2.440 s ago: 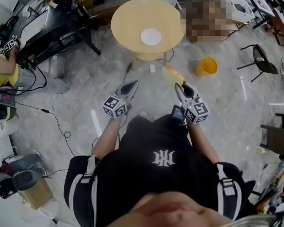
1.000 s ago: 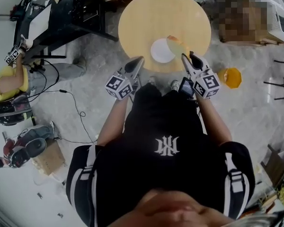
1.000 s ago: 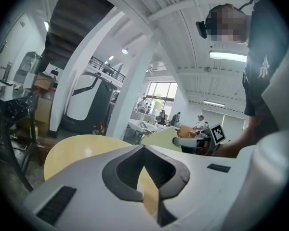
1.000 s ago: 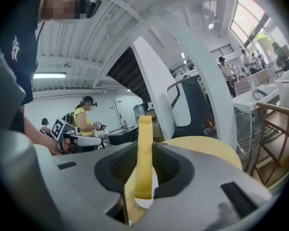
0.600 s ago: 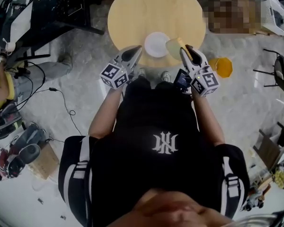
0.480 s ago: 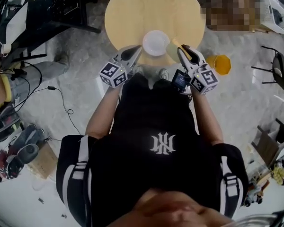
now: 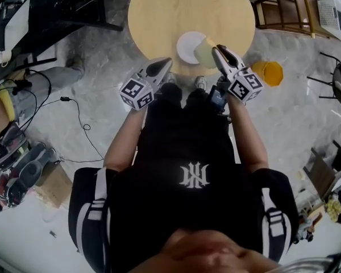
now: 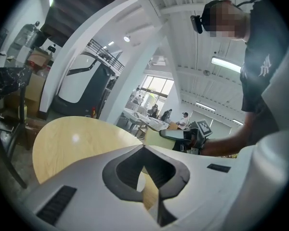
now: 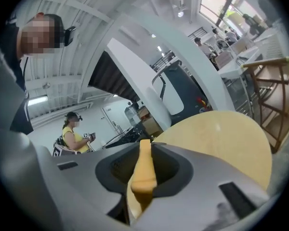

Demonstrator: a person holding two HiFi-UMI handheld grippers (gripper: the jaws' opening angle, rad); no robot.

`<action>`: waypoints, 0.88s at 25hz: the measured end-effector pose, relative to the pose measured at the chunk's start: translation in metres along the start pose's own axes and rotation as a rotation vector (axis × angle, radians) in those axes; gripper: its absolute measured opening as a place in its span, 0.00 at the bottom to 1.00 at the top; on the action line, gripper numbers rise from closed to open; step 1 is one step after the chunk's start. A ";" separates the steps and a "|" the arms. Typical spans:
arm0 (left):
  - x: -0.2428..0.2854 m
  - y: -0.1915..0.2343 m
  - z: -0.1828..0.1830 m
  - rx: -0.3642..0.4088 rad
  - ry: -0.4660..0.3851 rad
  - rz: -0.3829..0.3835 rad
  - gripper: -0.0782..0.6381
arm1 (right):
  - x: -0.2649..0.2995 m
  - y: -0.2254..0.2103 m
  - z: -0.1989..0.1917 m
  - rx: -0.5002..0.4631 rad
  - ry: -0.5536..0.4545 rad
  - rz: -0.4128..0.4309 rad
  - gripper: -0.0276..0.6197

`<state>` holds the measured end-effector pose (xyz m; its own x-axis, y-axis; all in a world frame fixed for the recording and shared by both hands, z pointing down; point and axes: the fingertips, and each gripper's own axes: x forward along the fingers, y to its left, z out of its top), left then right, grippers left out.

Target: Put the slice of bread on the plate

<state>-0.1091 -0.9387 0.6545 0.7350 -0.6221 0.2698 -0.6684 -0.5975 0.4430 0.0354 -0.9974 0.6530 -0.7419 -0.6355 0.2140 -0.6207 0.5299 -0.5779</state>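
Gripping the bread (image 9: 143,170) edge-on, my right gripper (image 9: 146,150) has just been drawing its jaws closer, and the pads press both faces of the slice. From the head view the right gripper (image 7: 217,50) reaches forward off a nearly straight forearm, nose tipped a little down, marker cube turned up and outward. The bread (image 7: 204,52) sticks out from its tip toward my left and overlaps the right rim of the plate (image 7: 187,45). Whether it touches the plate I cannot tell.

My left gripper (image 8: 143,147) is closed, its tips meeting with nothing between them. It is held out the same way as the right, angled inward, and its tip (image 7: 163,63) sits over the near edge of the table (image 7: 182,4), left of the plate and apart from it. Seen from the left gripper, the bread (image 8: 157,138) hangs at the end of the right gripper above the tabletop.

The plate lies close to the table's near edge, right of its middle. Beyond it and to the left the round top is bare wood, so the widest free surface is on the far side. My shoes (image 7: 200,83) stand just beside the table's near rim.

On the floor (image 7: 91,112) an orange tub (image 7: 267,73) stands near the table to my right, a wooden chair (image 7: 284,7) beyond it. A black desk (image 7: 62,7) is at the far left, with cables (image 7: 74,118) trailing across the floor on that side.
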 end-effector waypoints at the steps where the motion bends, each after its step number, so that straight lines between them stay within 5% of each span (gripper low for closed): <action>1: -0.003 0.002 -0.001 -0.007 0.000 0.006 0.12 | 0.005 -0.002 -0.004 0.040 -0.005 0.002 0.16; 8: -0.017 0.019 -0.019 -0.059 0.024 0.038 0.12 | 0.042 -0.015 -0.046 0.292 -0.018 0.023 0.17; 15: -0.023 0.022 -0.047 -0.100 0.067 0.031 0.12 | 0.055 -0.025 -0.073 0.327 0.008 0.016 0.17; 22: -0.016 0.005 -0.062 -0.113 0.099 -0.012 0.12 | 0.045 -0.043 -0.081 0.257 0.019 -0.044 0.18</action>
<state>-0.1170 -0.9002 0.7050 0.7540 -0.5593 0.3444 -0.6466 -0.5399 0.5389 0.0085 -1.0037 0.7511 -0.7217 -0.6430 0.2565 -0.5692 0.3404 -0.7484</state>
